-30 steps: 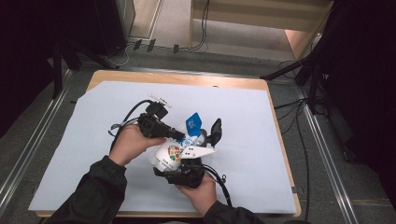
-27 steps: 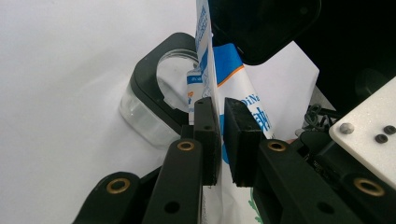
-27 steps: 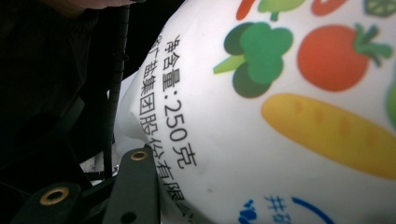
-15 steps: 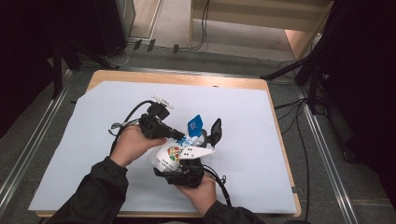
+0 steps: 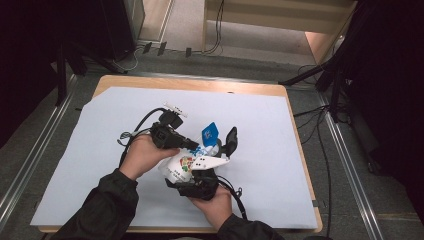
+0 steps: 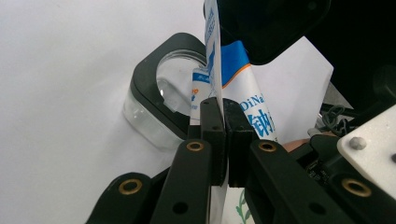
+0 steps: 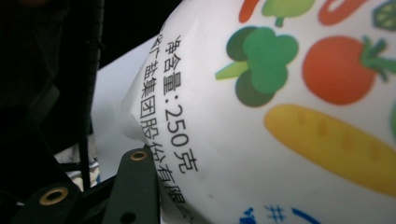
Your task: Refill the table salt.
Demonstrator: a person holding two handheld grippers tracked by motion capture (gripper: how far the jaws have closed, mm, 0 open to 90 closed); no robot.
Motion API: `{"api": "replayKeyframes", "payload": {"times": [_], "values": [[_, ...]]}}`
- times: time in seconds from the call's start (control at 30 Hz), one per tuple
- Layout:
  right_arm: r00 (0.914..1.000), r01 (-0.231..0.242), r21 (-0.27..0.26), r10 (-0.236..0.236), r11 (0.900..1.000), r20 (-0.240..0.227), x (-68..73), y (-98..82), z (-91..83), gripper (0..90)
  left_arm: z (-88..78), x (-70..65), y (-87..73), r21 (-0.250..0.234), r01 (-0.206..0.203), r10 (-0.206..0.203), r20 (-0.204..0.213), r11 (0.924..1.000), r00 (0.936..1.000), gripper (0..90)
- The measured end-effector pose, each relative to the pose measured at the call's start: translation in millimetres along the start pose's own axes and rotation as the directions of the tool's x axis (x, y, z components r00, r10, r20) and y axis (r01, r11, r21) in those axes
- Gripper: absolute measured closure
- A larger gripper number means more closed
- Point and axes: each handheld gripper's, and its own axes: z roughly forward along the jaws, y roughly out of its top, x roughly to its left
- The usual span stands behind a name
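Hanging between the 2 grippers above the near middle of the table (image 5: 300,150), the white bag (image 5: 181,167) is printed with vegetables and blue lettering. Its flat top edge is standing upright between the left gripper's (image 6: 223,109) jaws, which are pressing fully together on it, as the left gripper view is showing; the blue-and-white strip is running up past the pads. The right gripper (image 5: 220,155) is holding the bag's fuller body from the near side: in the right gripper view 1 black jaw is lying against the bulging white side beside the printed column of characters, the jaws standing part open around it. Behind the bag, a clear jar with a black rim (image 6: 161,105) is lying on the pale sheet, well apart from the table's edges.
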Motion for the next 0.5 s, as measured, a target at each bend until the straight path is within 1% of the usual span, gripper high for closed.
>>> {"api": "replayKeyframes", "payload": {"times": [0.13,0.17,0.23,0.33,0.5], "values": [[0.9995,-0.015,-0.019,0.014,1.0,-0.029,-0.3,0.4,-0.7,60.4,-1.2,2.2,0.0,-0.004,0.004,-0.004,0.01,1.0,0.9999,89.4],[0.9991,-0.023,-0.023,0.022,0.999,-0.036,-0.5,0.5,-0.9,60.5,-1.0,2.4,0.1,-0.006,0.011,-0.011,0.012,0.9999,0.9999,88.8],[0.9981,-0.038,-0.03,0.036,0.999,-0.049,-1.6,0.9,-1.4,60.5,-0.6,3.2,0.1,-0.01,0.011,-0.011,0.02,0.9999,0.9997,87.8],[0.997,-0.048,-0.04,0.046,0.998,-0.062,-2.3,1.5,-2.8,60.6,-1.3,3.8,0.3,-0.017,0.026,-0.026,0.041,0.9995,0.9988,85.0],[0.9942,-0.067,-0.051,0.062,0.996,-0.087,-3.5,2.3,-4.6,60.6,-2.2,5.7,-0.2,-0.007,0.029,-0.029,0.049,0.9995,0.9984,82.9]]}}
